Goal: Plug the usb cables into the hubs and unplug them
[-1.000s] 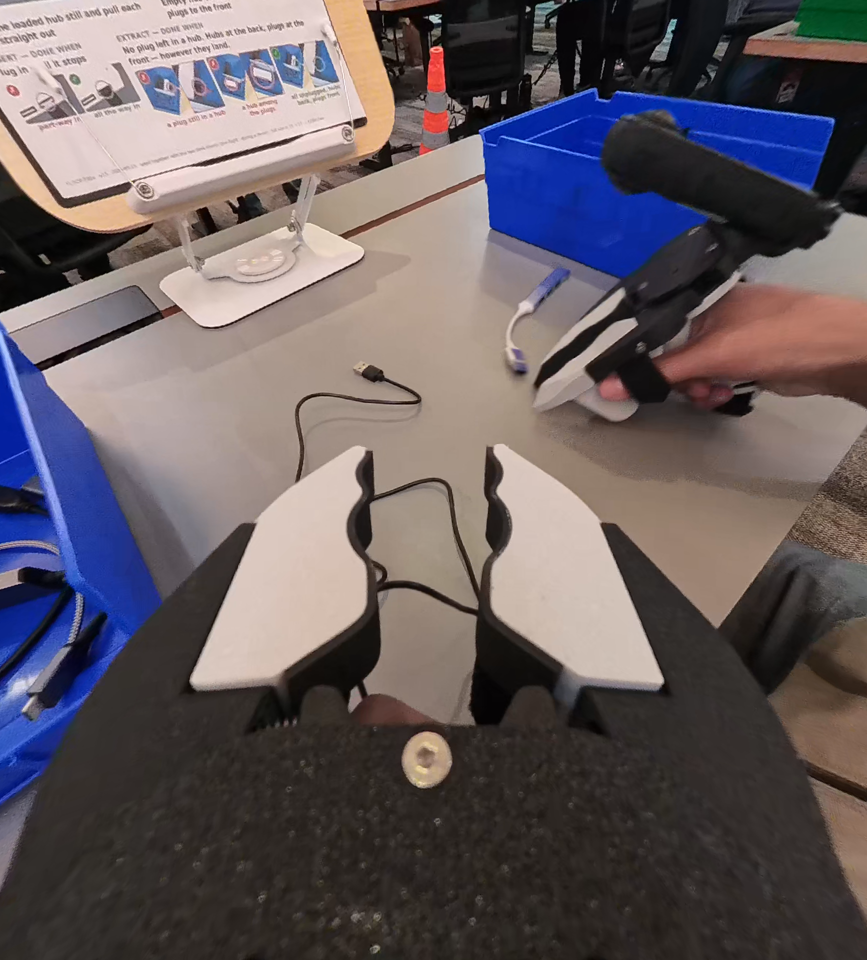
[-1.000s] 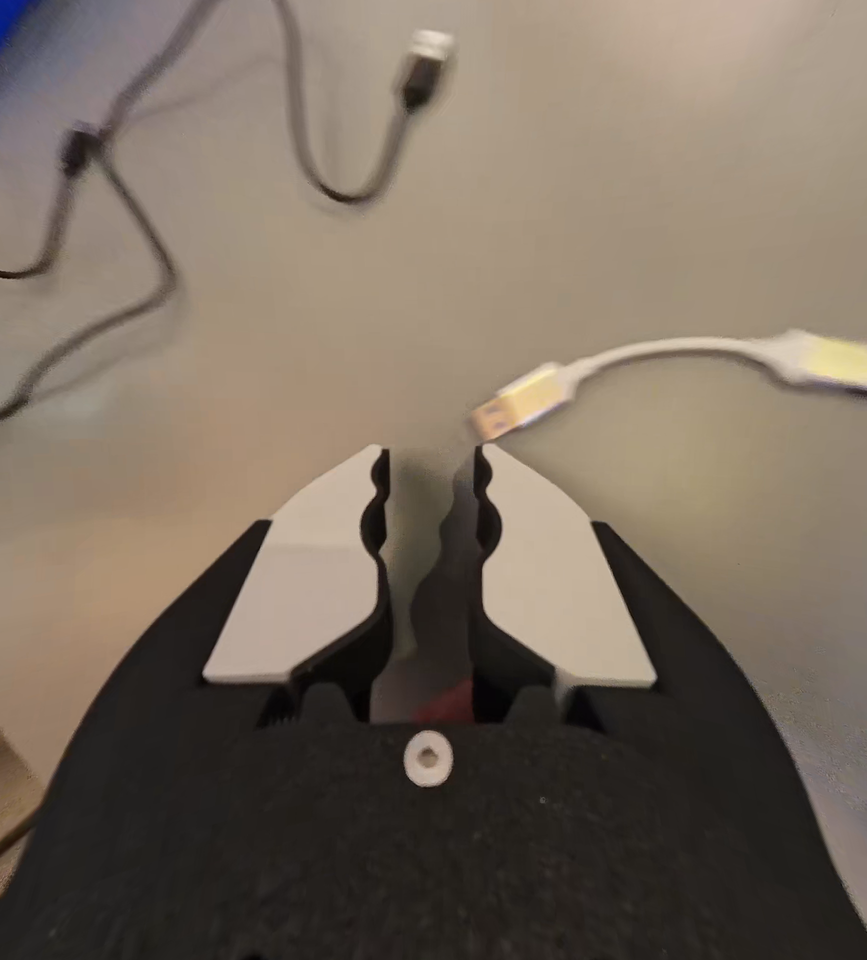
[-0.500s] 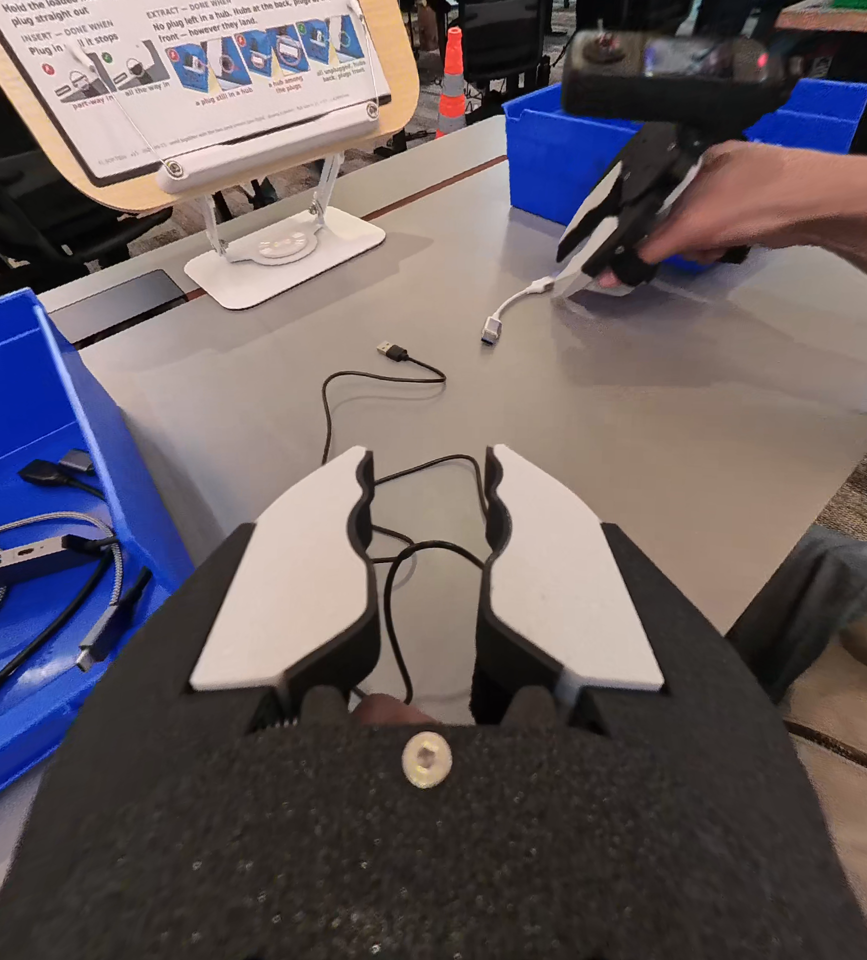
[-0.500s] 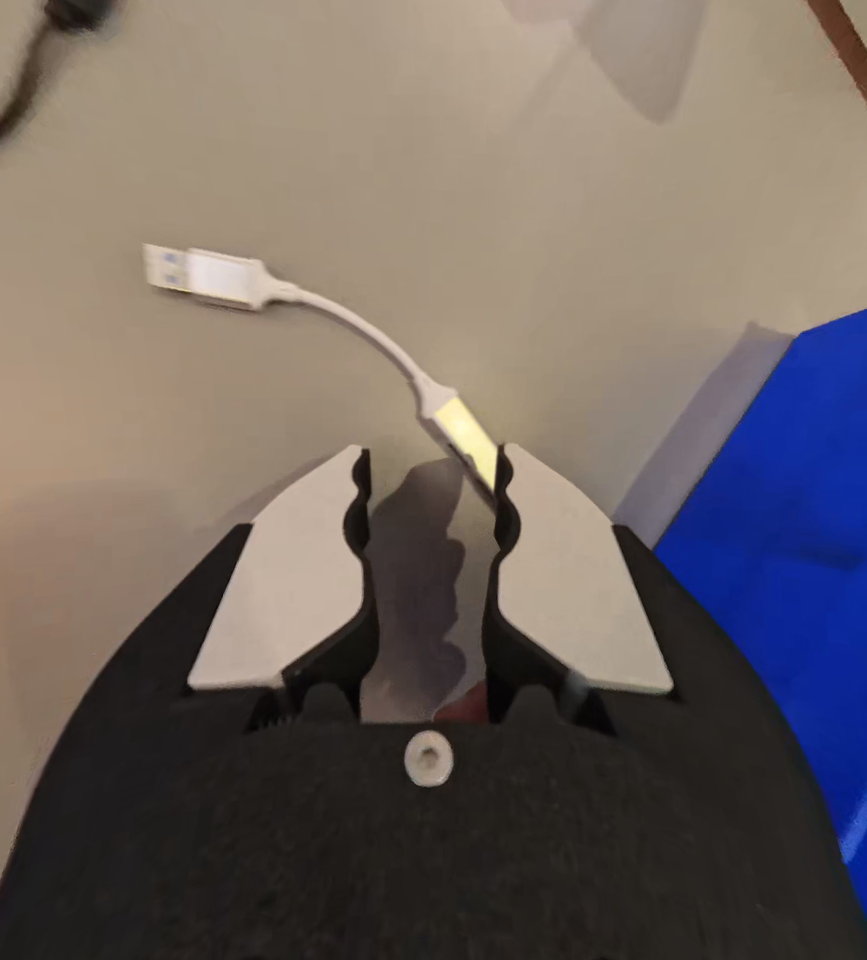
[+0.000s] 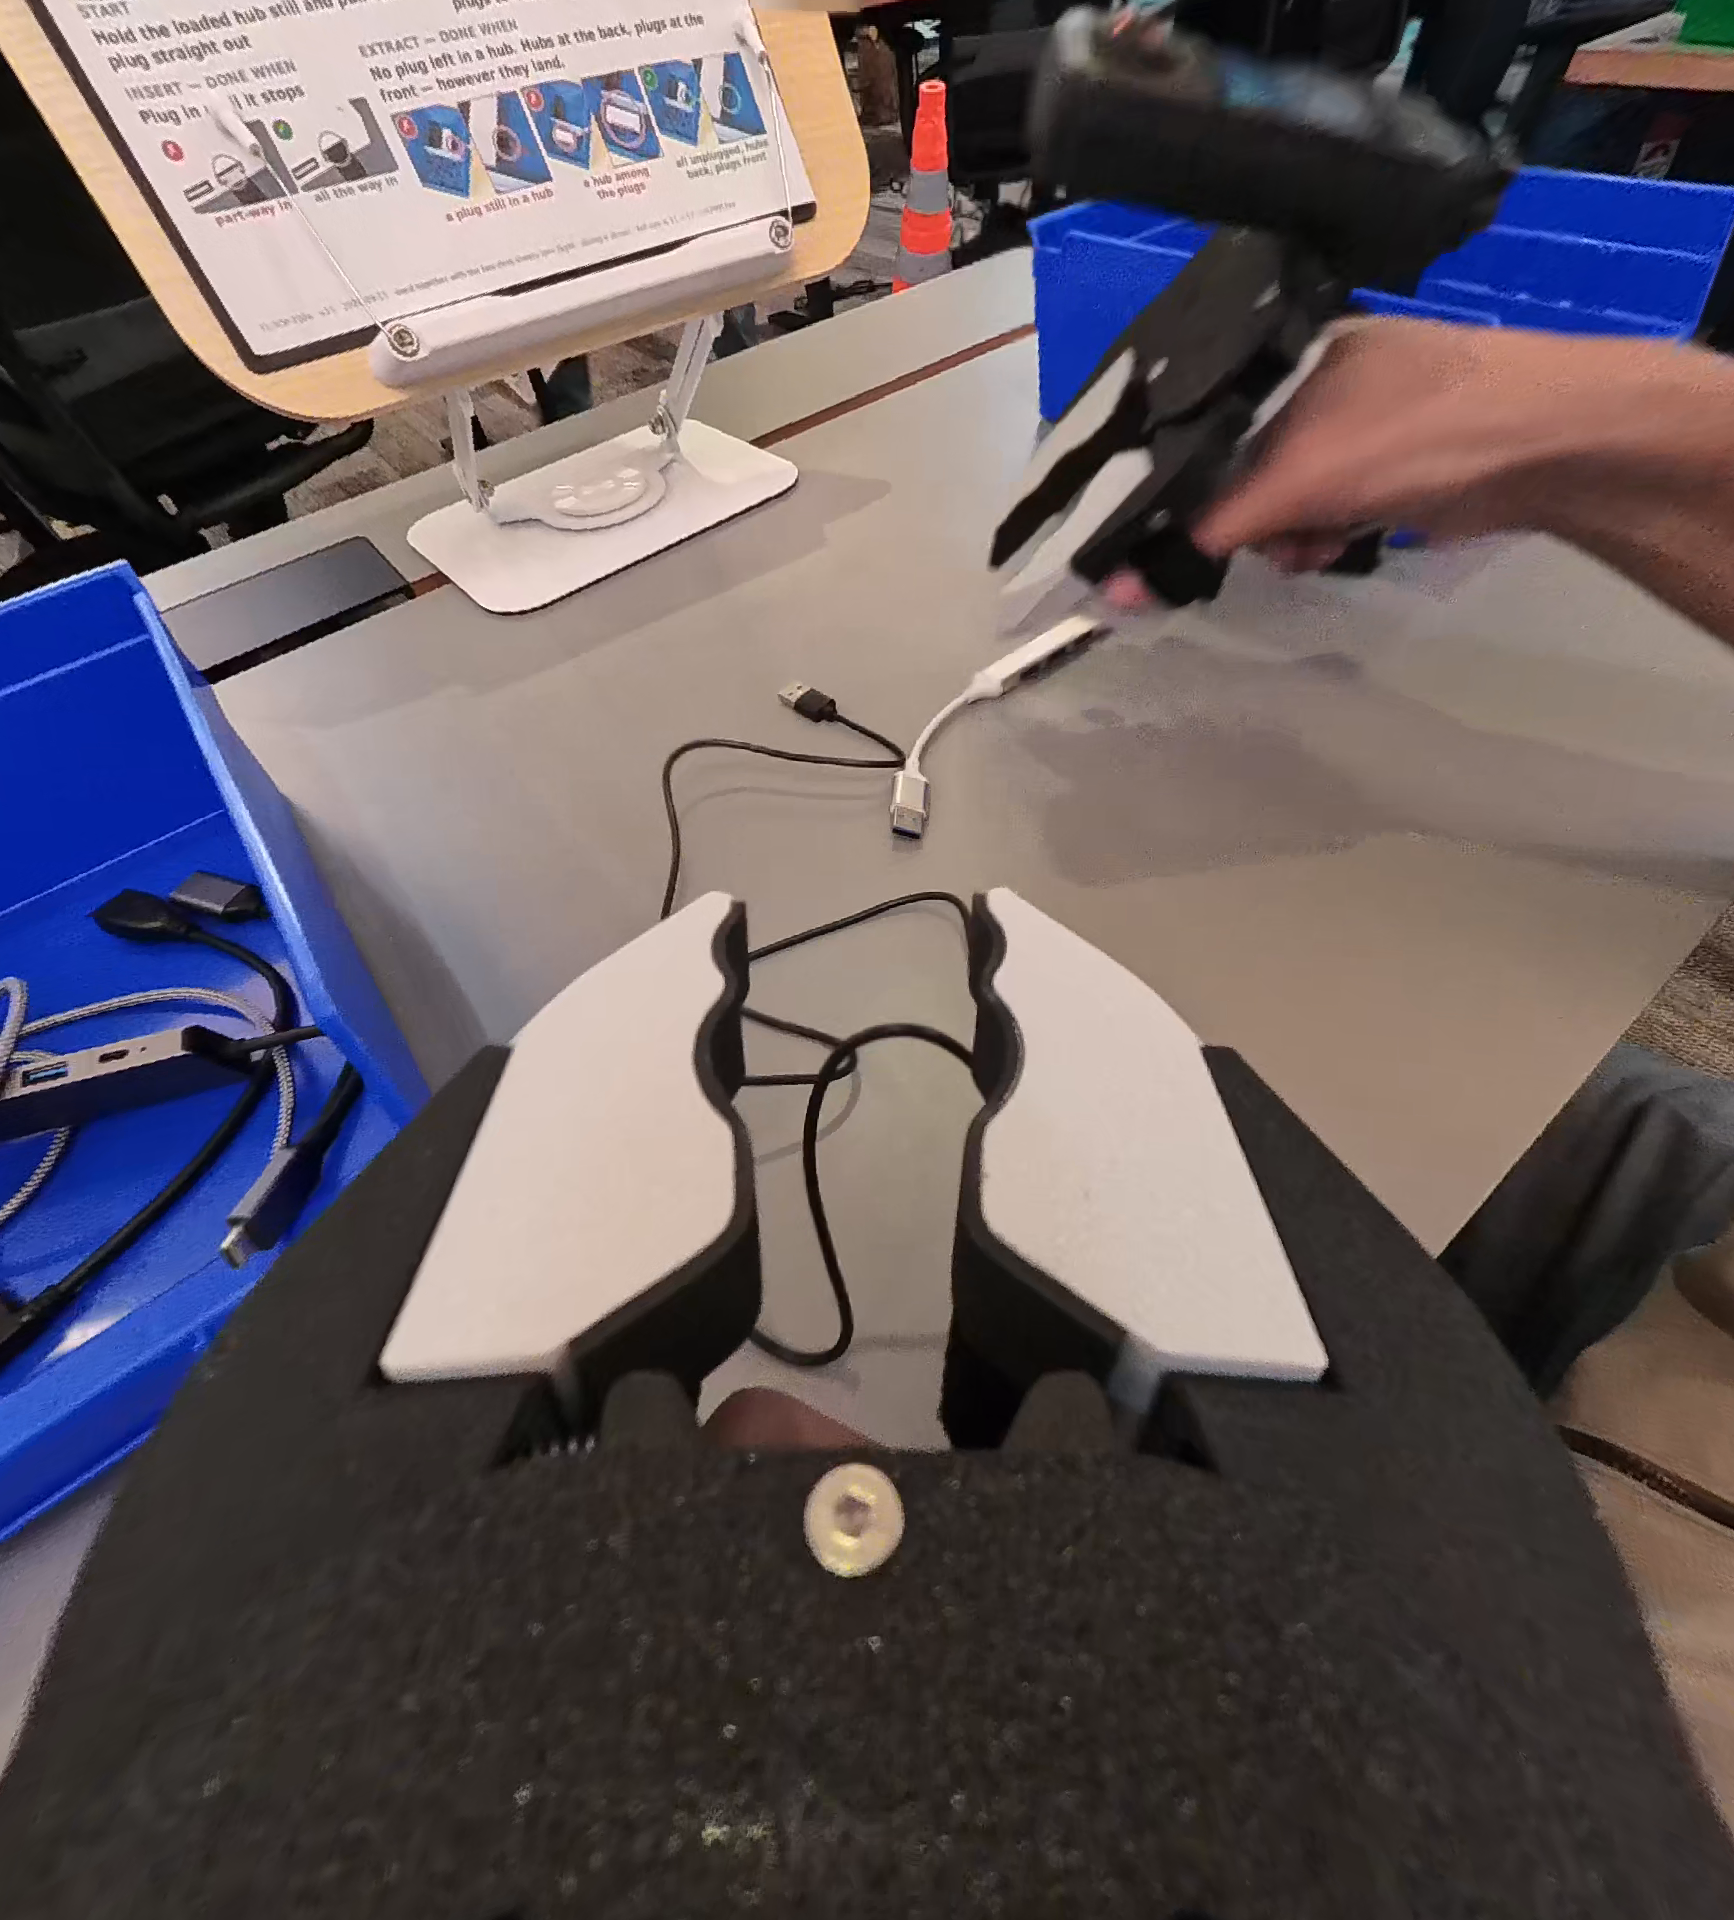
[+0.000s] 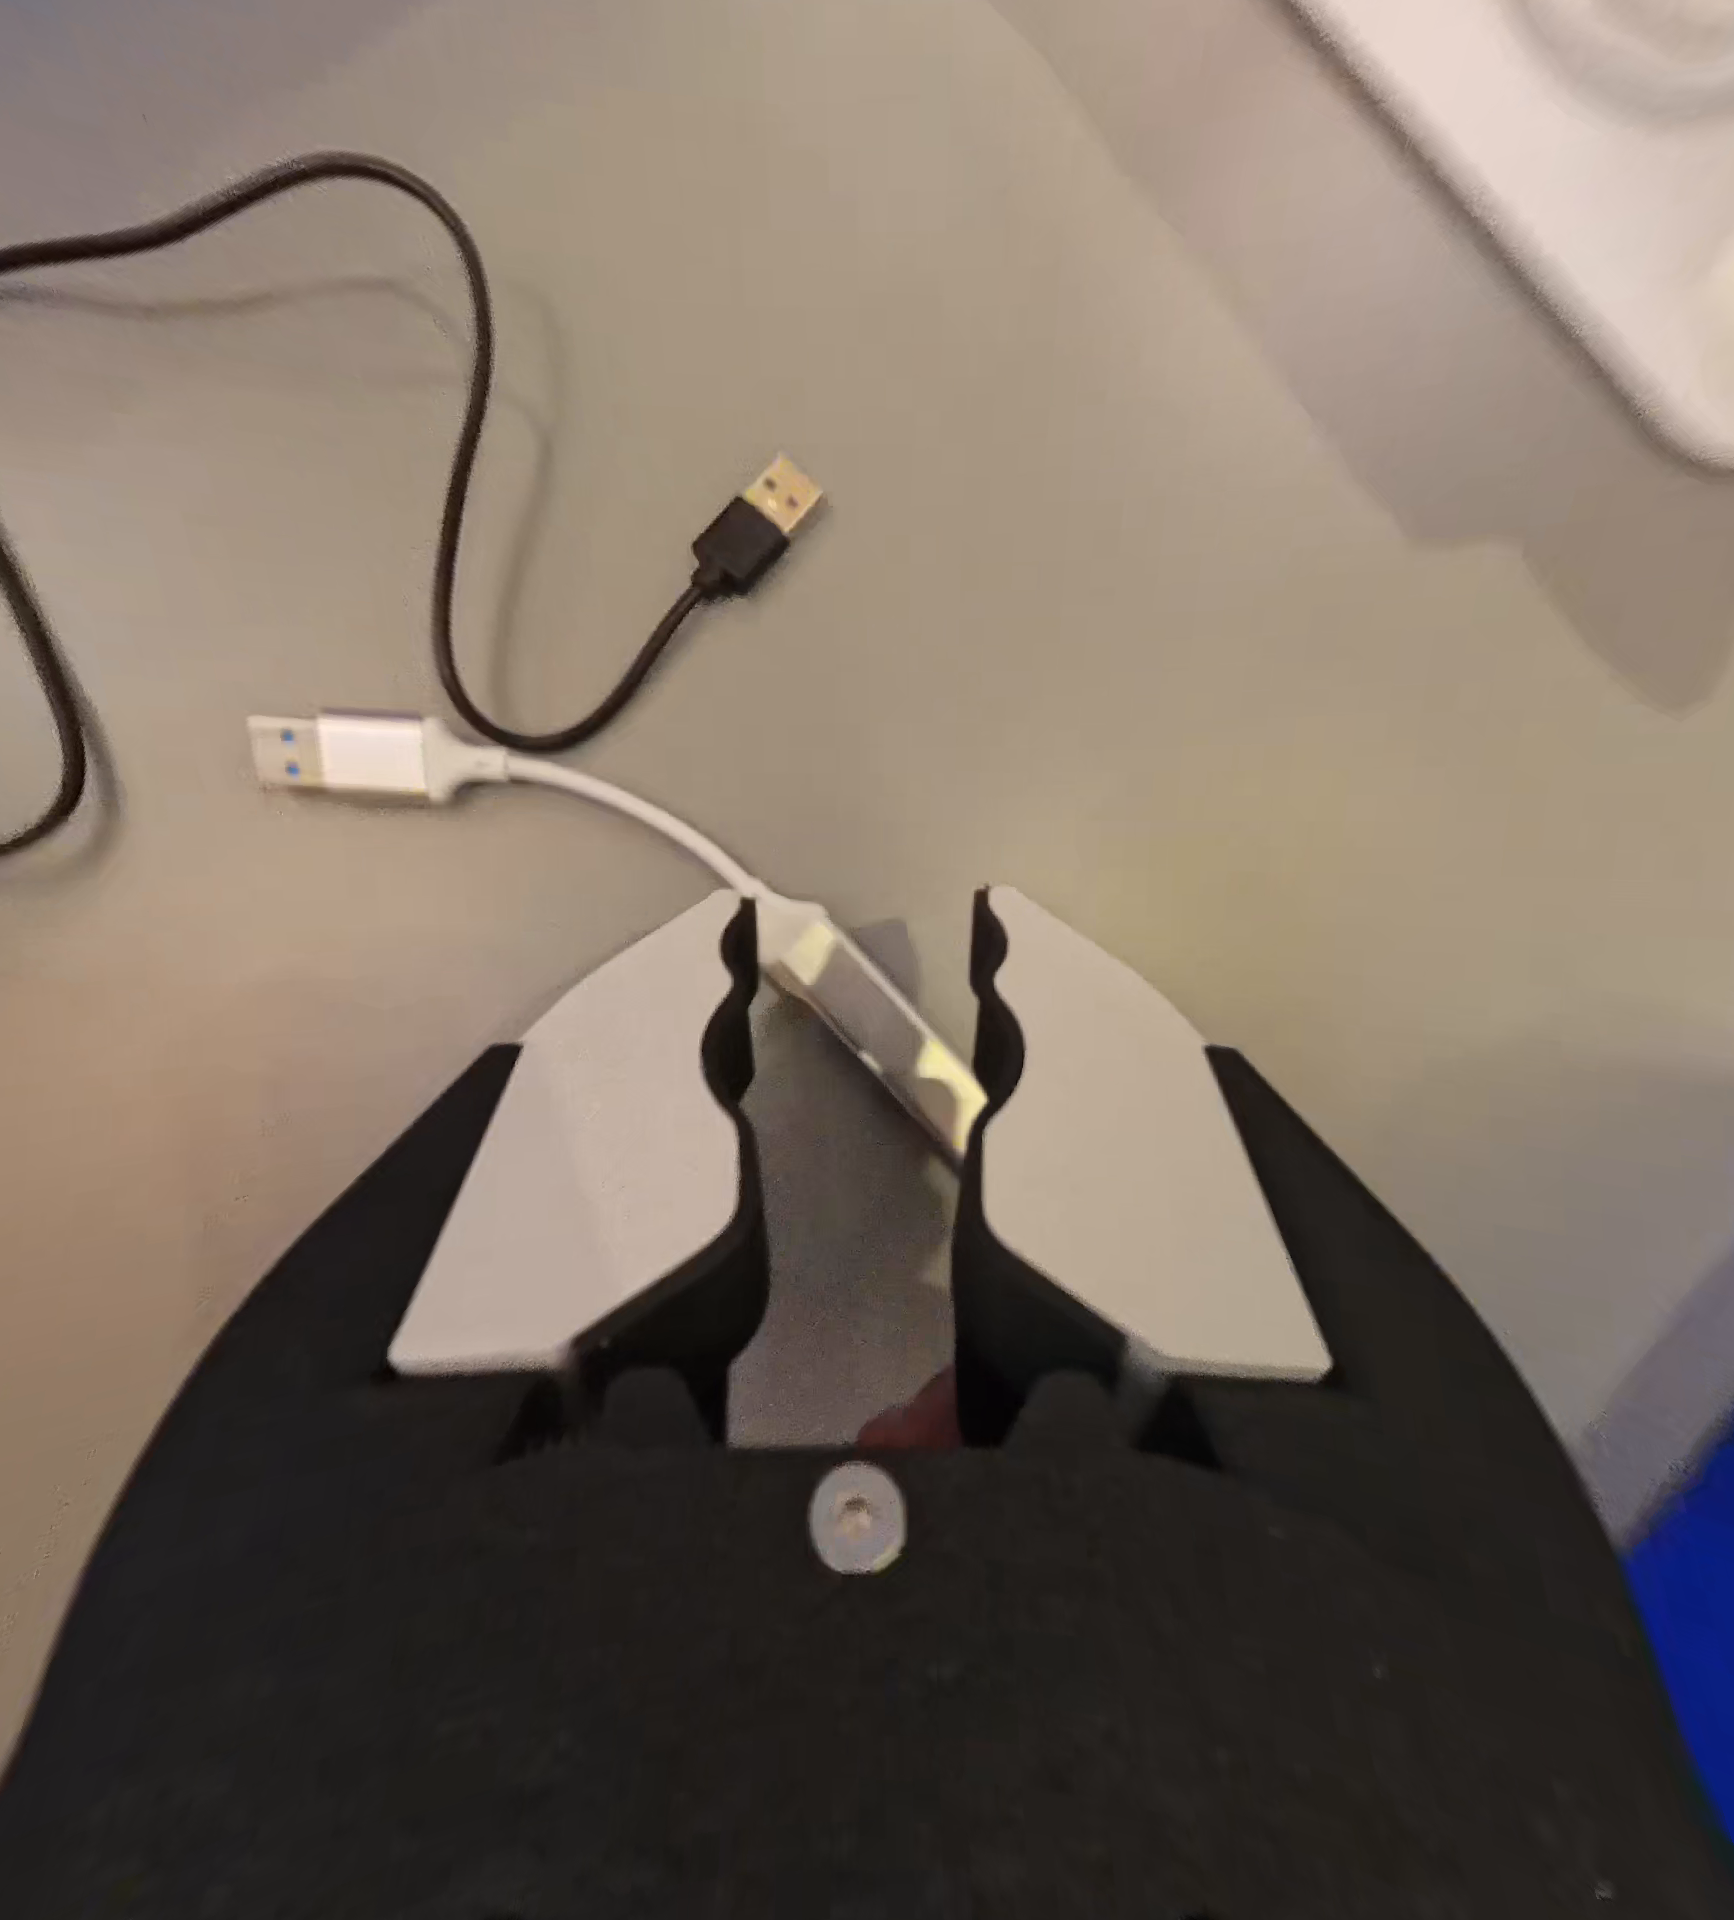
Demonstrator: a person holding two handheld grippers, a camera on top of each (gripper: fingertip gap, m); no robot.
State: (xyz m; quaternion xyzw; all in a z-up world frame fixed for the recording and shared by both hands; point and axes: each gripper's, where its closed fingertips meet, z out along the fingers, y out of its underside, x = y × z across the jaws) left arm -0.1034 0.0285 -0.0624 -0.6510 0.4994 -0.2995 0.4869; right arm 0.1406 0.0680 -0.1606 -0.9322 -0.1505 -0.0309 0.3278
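Right wrist view: white hub [image 6: 868, 1023] slants between right gripper [image 6: 865, 906] fingers

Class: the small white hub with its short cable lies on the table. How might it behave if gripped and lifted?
The white hub looks slim and rigid, so probably light. Its glossy face may slip between the right gripper fingers. Its short cable curves, so its silver plug would likely dangle.
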